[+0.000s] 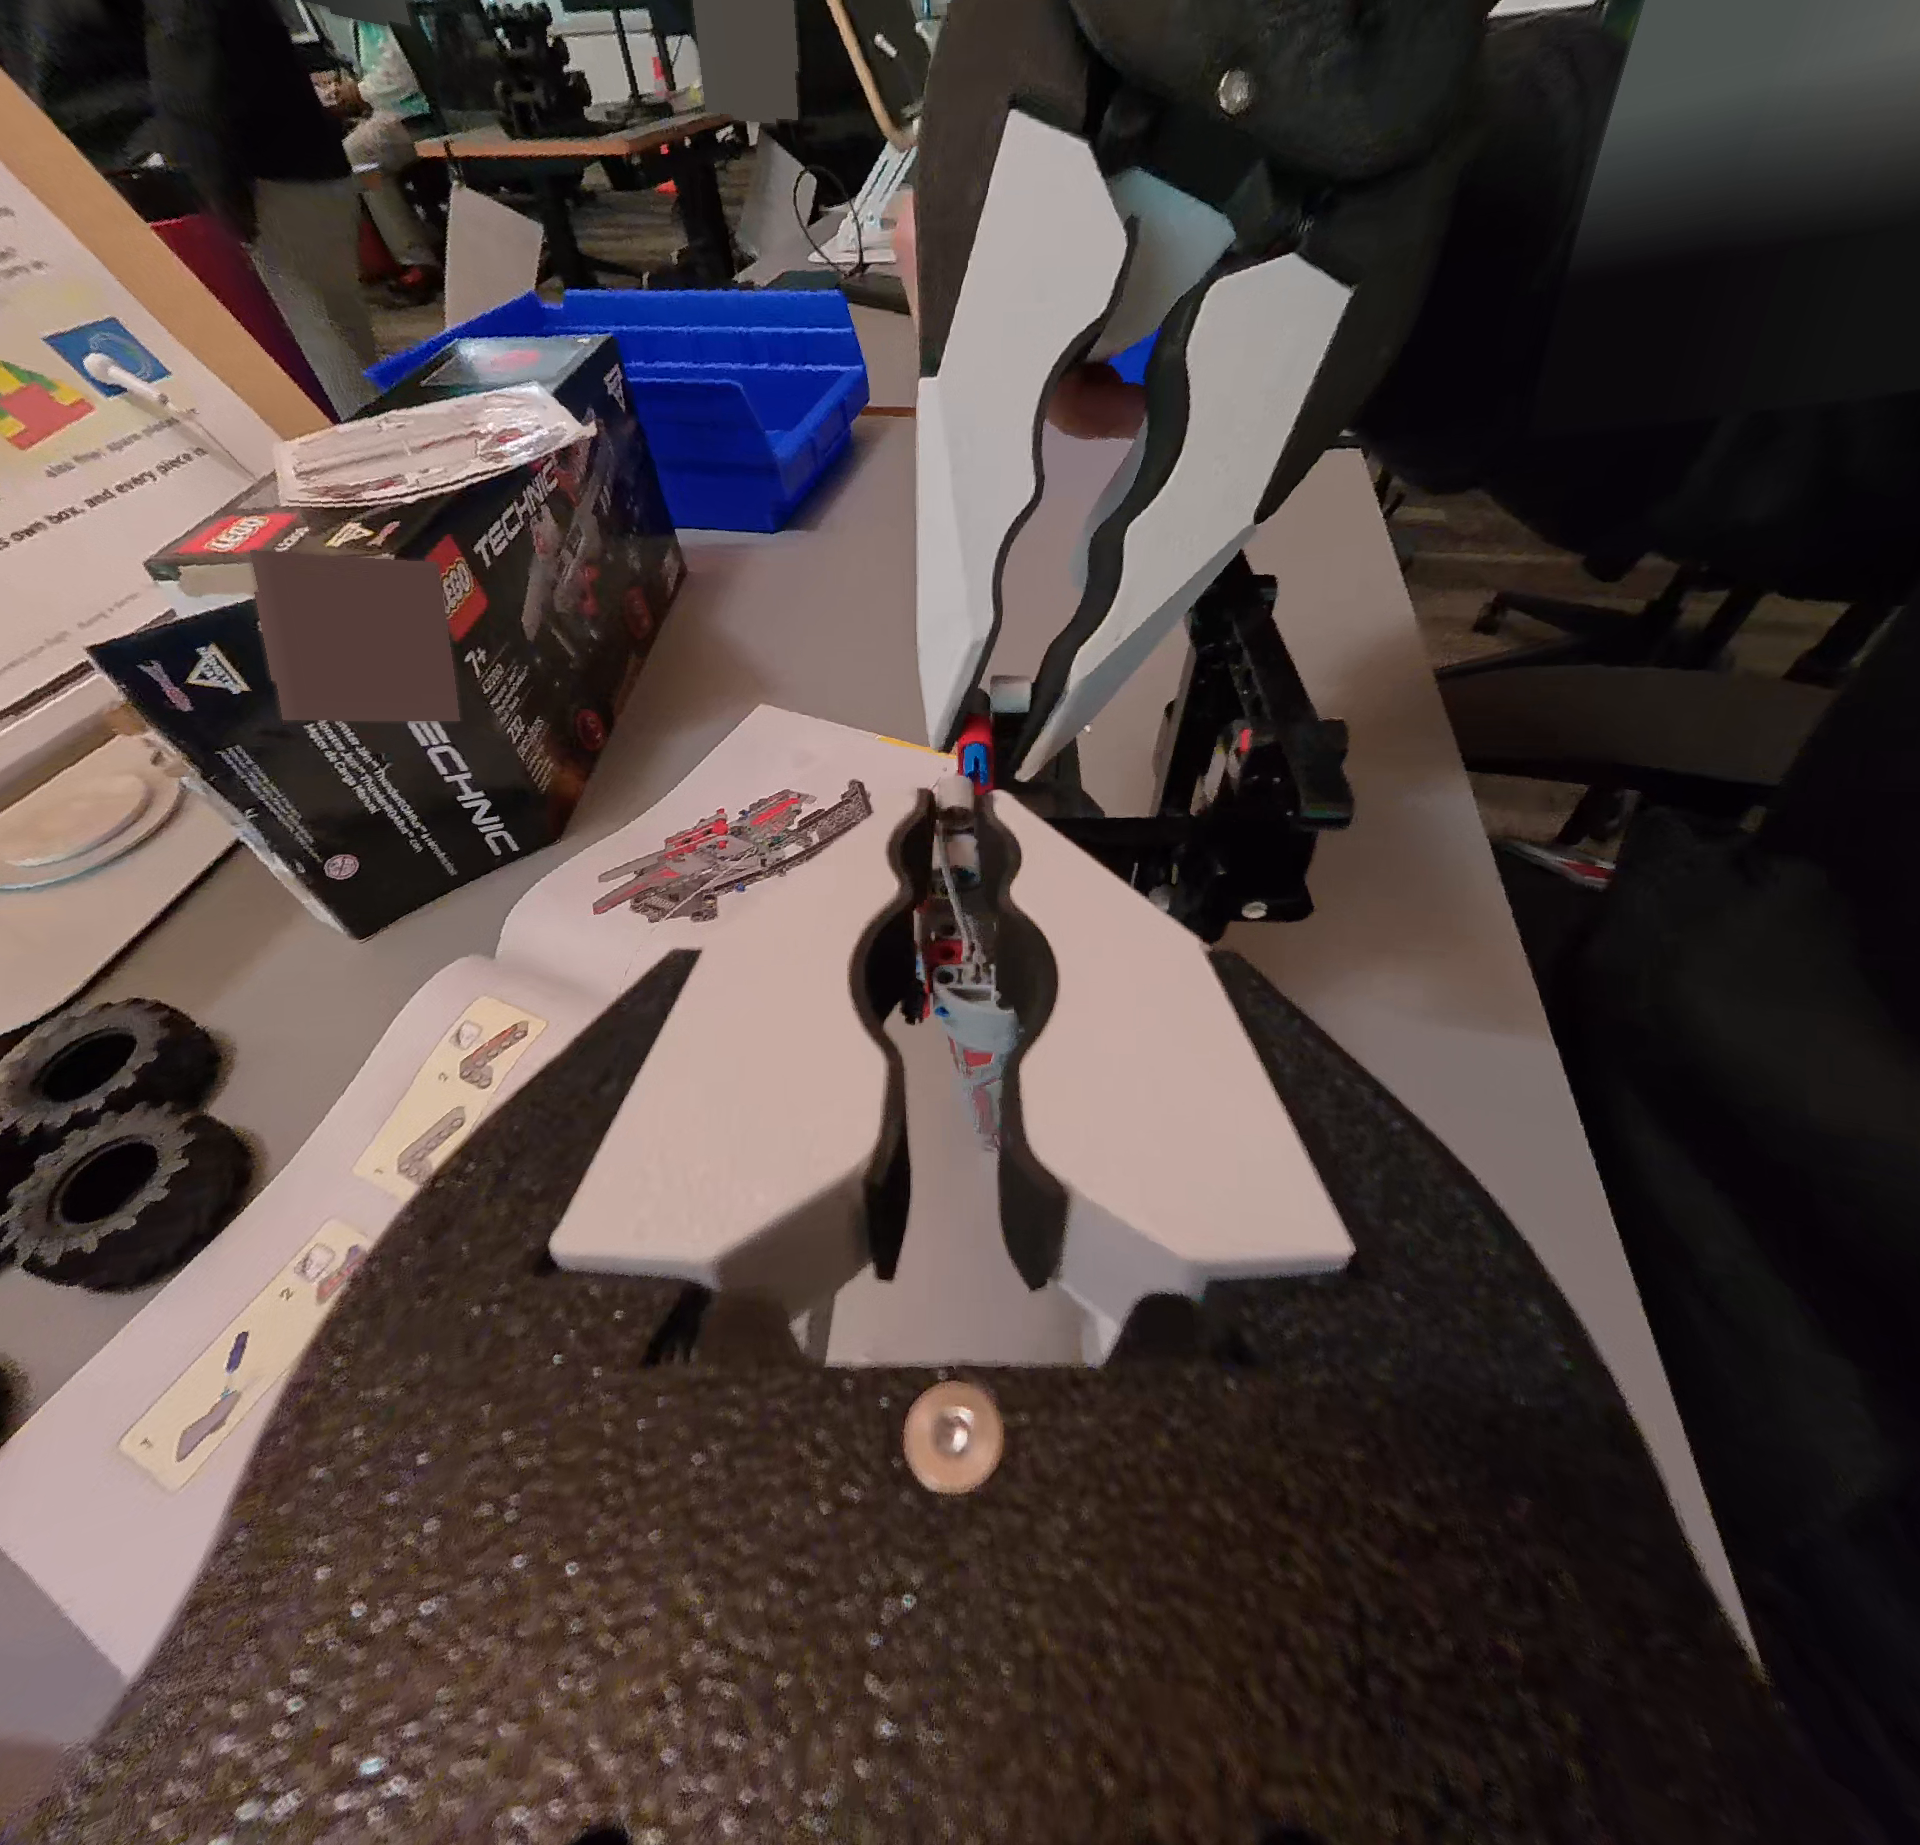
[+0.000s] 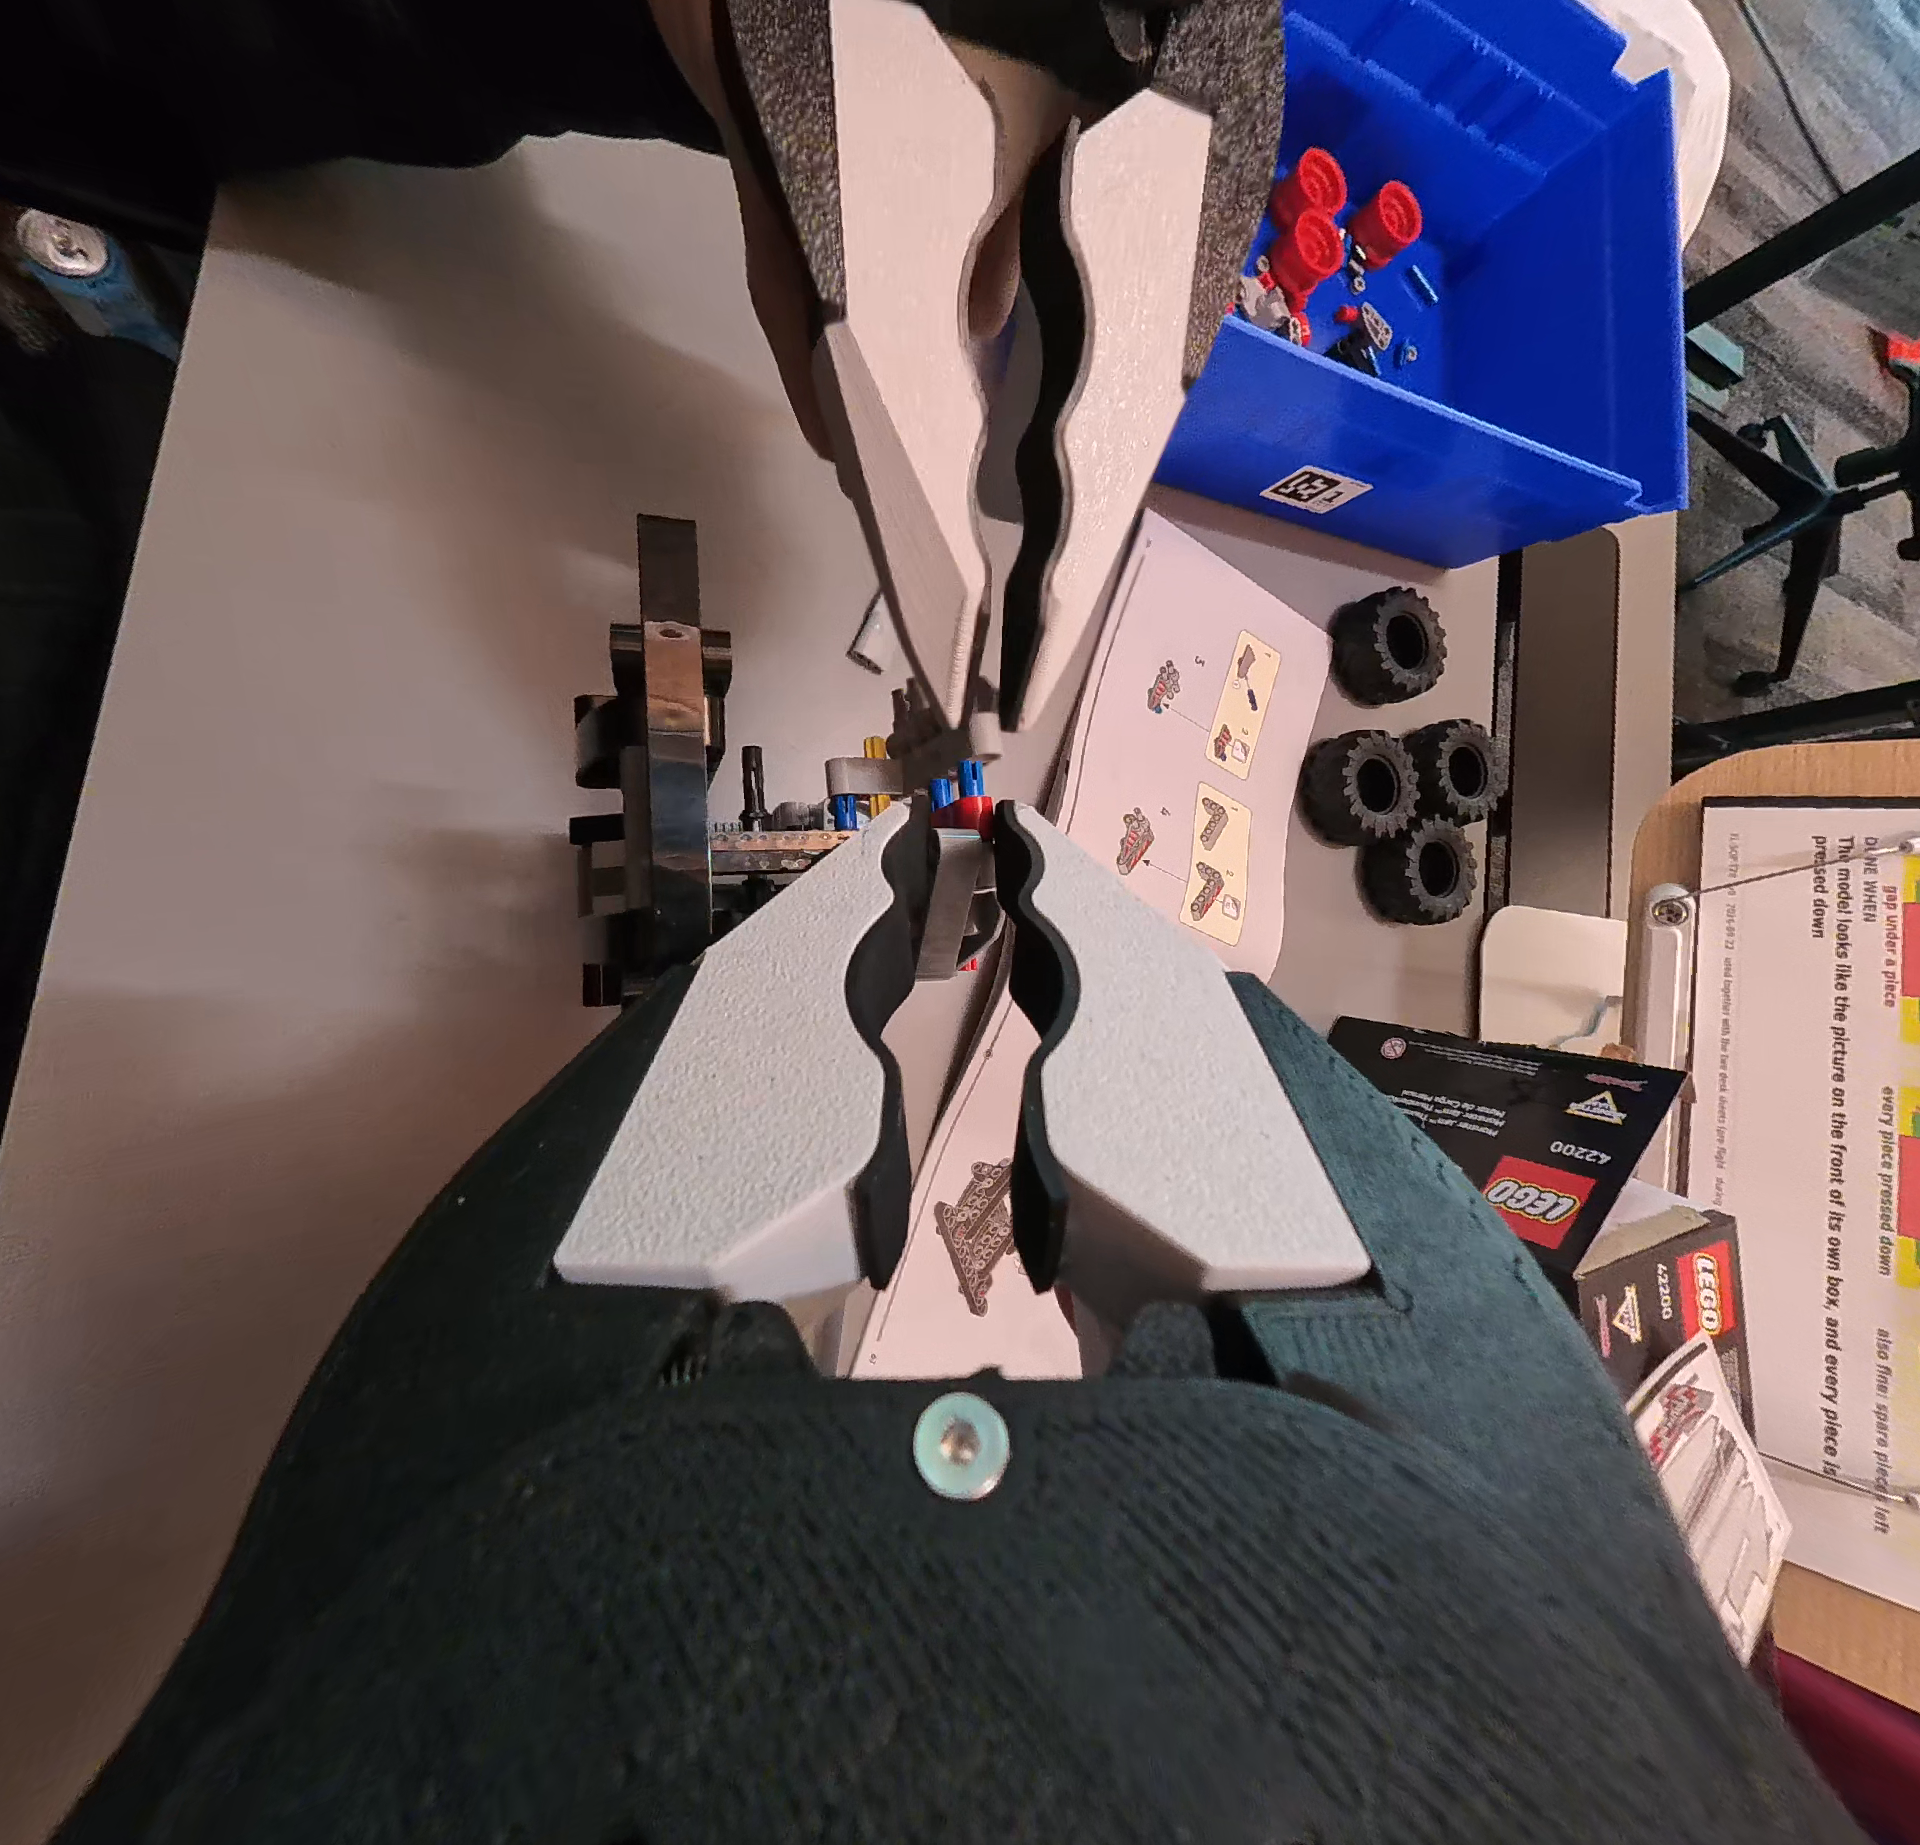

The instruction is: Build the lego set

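My left gripper point(image 1: 956, 808) is shut on a slim grey and red lego sub-assembly point(image 1: 971, 1006) that runs along between its fingers. My right gripper point(image 1: 987, 746) comes down from above, tip to tip with the left, shut on a small part with a red and blue pin point(image 1: 975, 753). In the right wrist view my right gripper point(image 2: 956, 819) grips a grey piece point(image 2: 951, 922) with red and blue pins point(image 2: 961, 793) on top. The left gripper point(image 2: 977, 720) meets it from above. The black chassis point(image 1: 1247, 756) lies on the table just behind the tips; it also shows in the right wrist view point(image 2: 655, 756).
The open instruction booklet point(image 1: 727, 860) point(image 2: 1195, 756) lies under the grippers. The blue bin point(image 1: 748, 413) point(image 2: 1455, 445) holds red hubs point(image 2: 1340, 226) and small parts. Black tyres point(image 1: 104, 1172) point(image 2: 1392, 787) and the lego box point(image 1: 468, 652) point(image 2: 1507, 1151) sit beside it. Both grippers' tips are close together, under 4 cm apart.
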The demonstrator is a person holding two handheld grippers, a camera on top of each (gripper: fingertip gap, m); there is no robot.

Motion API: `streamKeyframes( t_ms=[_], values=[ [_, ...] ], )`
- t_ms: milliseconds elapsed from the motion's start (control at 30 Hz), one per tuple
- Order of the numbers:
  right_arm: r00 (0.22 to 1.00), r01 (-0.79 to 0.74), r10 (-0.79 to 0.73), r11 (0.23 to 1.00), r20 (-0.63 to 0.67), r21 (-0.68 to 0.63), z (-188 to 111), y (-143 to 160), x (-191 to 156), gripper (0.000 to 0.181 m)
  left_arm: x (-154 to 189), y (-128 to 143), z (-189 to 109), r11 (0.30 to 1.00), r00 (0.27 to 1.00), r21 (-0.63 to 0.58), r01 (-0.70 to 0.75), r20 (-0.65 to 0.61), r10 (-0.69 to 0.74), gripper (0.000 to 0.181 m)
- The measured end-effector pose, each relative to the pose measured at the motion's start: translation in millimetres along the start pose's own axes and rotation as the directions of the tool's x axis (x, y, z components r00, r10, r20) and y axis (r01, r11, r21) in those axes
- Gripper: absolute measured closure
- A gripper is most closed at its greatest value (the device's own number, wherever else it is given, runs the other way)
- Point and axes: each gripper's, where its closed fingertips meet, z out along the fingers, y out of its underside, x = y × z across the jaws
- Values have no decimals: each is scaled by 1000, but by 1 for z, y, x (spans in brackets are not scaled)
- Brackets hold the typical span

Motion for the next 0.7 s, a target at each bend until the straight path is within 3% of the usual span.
streamKeyframes(
  t_ms=[167, 367, 567, 700],
  values=[
    [1000, -1, 1, 1000, -3, -10, -1, 0, 0, 170, 2, 4, -2, 1000, 1000, -21, 14, -21, -15, 172],
    [1000, -5, 5, 1000, 3, -10, 0, 0, 0, 170, 3, 5, -1, 999, 999, -25, 34, -38, -35, 178],
    [1000, -6, 6, 1000, 3, -16, 0, 1, 0, 170, 4, 4, 0, 999, 998, -14, -48, -36, 48, 178],
    [1000, 5, -5, 1000, -8, -21, 1, 1, 2, 170, 1, 5, 1, 999, 1000, -37, 12, -18, -12, 178]
  ],
)
